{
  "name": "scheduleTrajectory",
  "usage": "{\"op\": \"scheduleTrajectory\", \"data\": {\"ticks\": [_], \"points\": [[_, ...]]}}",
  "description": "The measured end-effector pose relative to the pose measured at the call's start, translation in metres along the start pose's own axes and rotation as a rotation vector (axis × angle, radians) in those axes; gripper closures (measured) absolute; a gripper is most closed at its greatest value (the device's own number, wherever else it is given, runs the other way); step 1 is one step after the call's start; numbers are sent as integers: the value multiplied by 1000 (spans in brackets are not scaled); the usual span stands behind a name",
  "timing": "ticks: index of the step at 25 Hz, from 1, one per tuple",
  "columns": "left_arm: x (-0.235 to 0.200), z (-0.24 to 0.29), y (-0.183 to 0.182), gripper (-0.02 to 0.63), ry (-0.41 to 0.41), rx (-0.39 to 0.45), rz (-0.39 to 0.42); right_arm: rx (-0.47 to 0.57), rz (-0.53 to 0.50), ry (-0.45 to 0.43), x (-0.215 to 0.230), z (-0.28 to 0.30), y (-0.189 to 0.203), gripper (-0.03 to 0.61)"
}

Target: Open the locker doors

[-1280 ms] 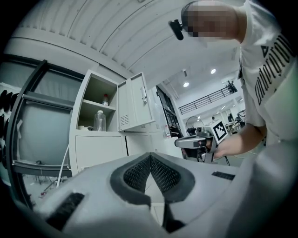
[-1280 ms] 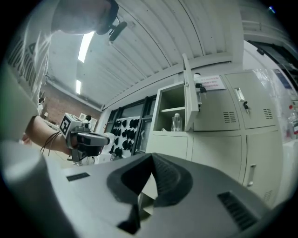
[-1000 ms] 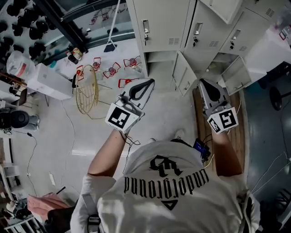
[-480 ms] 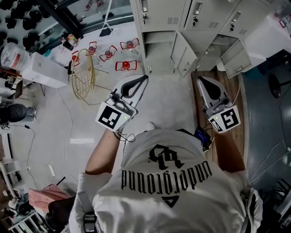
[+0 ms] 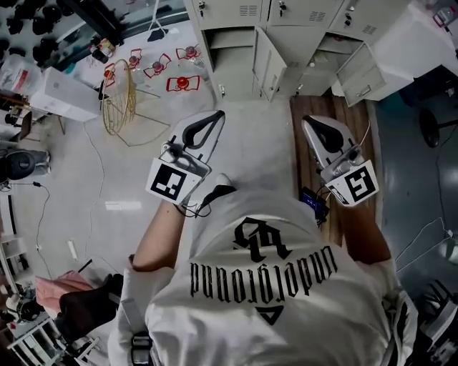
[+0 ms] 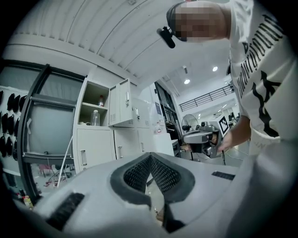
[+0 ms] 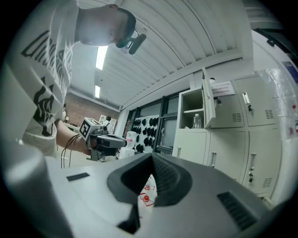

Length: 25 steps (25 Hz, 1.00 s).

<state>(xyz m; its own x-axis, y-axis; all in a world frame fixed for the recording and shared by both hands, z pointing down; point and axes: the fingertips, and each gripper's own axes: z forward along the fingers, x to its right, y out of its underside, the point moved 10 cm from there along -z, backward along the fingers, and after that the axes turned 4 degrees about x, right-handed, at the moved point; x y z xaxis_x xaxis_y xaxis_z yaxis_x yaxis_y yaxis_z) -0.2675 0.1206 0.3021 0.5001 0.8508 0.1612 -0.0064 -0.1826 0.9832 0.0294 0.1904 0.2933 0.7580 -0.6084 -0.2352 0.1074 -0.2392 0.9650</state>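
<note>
The bank of pale grey lockers (image 5: 286, 14) runs along the top edge of the head view. Two low doors hang open there, one in the middle (image 5: 266, 64) and one at the right (image 5: 361, 71). In the left gripper view an upper locker door (image 6: 123, 109) stands open beside a compartment holding a bottle (image 6: 95, 118). The right gripper view shows that open upper door (image 7: 208, 104) too. My left gripper (image 5: 207, 118) and right gripper (image 5: 309, 121) both point at the lockers from well short of them. Both are shut and hold nothing.
A gold wire basket (image 5: 118, 107) and several red-and-white objects (image 5: 182, 83) lie on the floor at the left. A white box (image 5: 64, 93) stands further left. Under my right gripper runs a wooden strip (image 5: 343, 143). A black chair base (image 5: 436, 129) is at the right.
The lockers have slid up towards the top edge of the head view as the person backs away. Both grippers have drawn back from the lockers with them, still shut.
</note>
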Motion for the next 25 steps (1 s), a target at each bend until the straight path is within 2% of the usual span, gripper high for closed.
{"op": "scheduleTrajectory", "data": {"ticks": [6, 13, 19, 22, 25], "points": [[71, -2, -11, 607, -29, -5, 19, 7, 4, -43, -7, -71, -2, 574], [131, -14, -12, 607, -71, -15, -6, -19, 30, -68, -26, -125, -1, 574], [166, -17, -12, 607, -69, -23, -11, -19, 66, -59, -34, -153, 4, 574], [172, -20, -16, 607, -69, -32, 14, 4, 75, -48, -35, -157, 2, 574], [176, -22, -16, 607, -68, -32, 12, -23, 83, -60, -41, -160, -1, 575]]}}
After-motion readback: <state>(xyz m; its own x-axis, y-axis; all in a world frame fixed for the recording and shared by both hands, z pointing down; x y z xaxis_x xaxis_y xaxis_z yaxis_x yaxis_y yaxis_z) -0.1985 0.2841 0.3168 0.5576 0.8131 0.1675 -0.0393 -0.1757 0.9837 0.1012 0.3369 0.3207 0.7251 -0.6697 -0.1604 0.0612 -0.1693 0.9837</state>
